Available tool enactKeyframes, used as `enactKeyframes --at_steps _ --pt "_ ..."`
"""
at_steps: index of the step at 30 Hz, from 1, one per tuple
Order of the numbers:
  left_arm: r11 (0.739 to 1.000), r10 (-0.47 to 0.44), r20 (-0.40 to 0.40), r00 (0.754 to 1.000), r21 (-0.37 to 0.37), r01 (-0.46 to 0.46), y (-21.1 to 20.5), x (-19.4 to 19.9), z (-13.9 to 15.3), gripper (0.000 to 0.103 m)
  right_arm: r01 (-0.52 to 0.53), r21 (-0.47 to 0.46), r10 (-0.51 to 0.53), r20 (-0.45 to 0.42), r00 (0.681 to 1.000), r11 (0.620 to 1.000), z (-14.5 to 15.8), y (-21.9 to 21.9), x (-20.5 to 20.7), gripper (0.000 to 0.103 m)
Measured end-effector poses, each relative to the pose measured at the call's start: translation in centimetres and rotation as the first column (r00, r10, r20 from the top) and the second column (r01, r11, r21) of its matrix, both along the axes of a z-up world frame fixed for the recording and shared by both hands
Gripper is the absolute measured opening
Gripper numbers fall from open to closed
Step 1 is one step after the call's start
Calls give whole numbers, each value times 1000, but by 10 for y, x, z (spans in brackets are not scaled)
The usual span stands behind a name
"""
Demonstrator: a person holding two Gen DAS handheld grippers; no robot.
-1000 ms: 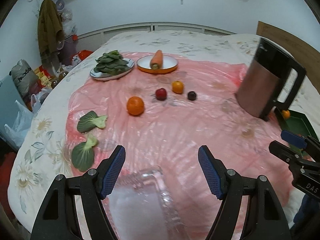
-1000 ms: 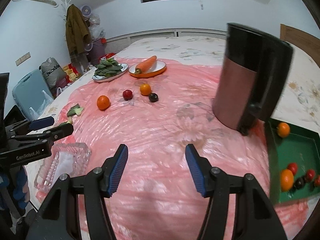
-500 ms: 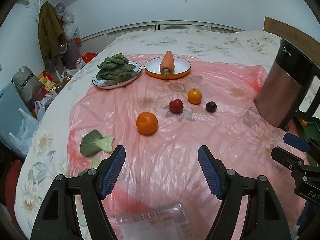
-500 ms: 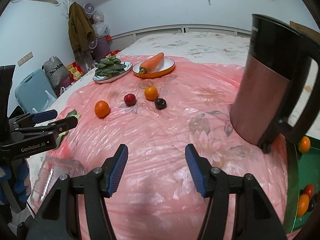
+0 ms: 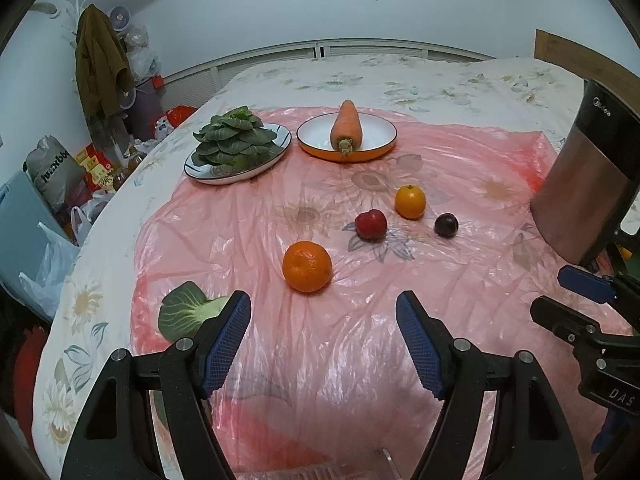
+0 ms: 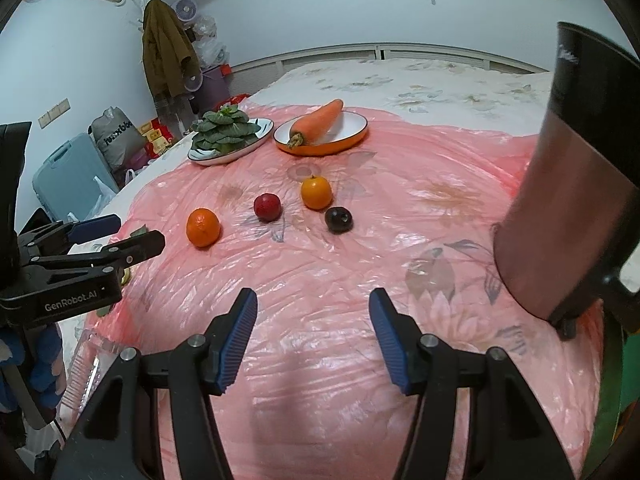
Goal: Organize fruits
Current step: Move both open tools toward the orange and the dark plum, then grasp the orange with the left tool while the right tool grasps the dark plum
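Left claw (image 5: 323, 312) spread wide, blue ribbed pads (image 5: 226, 344) gripping nothing, hovered above the crinkled pink plastic sheet (image 5: 352, 360) laid over the floral bedspread (image 5: 420, 84). Right claw (image 6: 313, 310) likewise splayed and empty, also over the sheet. Ahead of the left claw, nearest, sat a large round orange mandarin (image 5: 307, 266); beyond it a small red fruit (image 5: 371, 224), a smaller orange citrus (image 5: 410, 201) and a dark purple plum (image 5: 446, 225), all loose on the sheet and apart from one another. Just beside the left claw's left finger lay a green bok choy leaf (image 5: 184, 316). Farther back stood a white plate heaped with leafy greens (image 5: 236, 148) and an orange-rimmed bowl (image 5: 376, 142) carrying a carrot (image 5: 346, 126). At right rose a copper-and-black kettle jug (image 6: 576, 184). Edge of a clear ridged plastic container (image 6: 86, 364) glimpsed below the left claw.
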State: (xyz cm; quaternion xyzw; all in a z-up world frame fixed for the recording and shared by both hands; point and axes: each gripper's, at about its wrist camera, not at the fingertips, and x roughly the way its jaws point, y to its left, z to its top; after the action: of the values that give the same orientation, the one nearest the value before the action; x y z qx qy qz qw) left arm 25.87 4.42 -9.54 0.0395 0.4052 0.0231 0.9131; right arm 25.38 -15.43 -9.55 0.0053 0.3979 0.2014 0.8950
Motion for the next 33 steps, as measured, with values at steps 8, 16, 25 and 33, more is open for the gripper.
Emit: enactKeyframes --at_steps 8,16,25,33 --pt "1000 20 -20 1000 -21 -21 16 16 -12 70 -24 -16 24 -19 1000 1000 -12 10 20 86" --pt "996 16 -45 999 -86 -20 44 45 -21 68 -54 -33 53 -32 998 998 -22 23 61 70" --pt "998 -16 -99 995 -55 11 35 75 -49 64 -64 -59 61 -44 997 996 -41 32 103 59" --pt "998 -39 -129 991 -48 34 31 88 -64 59 -77 -88 72 -62 995 993 -52 40 129 51"
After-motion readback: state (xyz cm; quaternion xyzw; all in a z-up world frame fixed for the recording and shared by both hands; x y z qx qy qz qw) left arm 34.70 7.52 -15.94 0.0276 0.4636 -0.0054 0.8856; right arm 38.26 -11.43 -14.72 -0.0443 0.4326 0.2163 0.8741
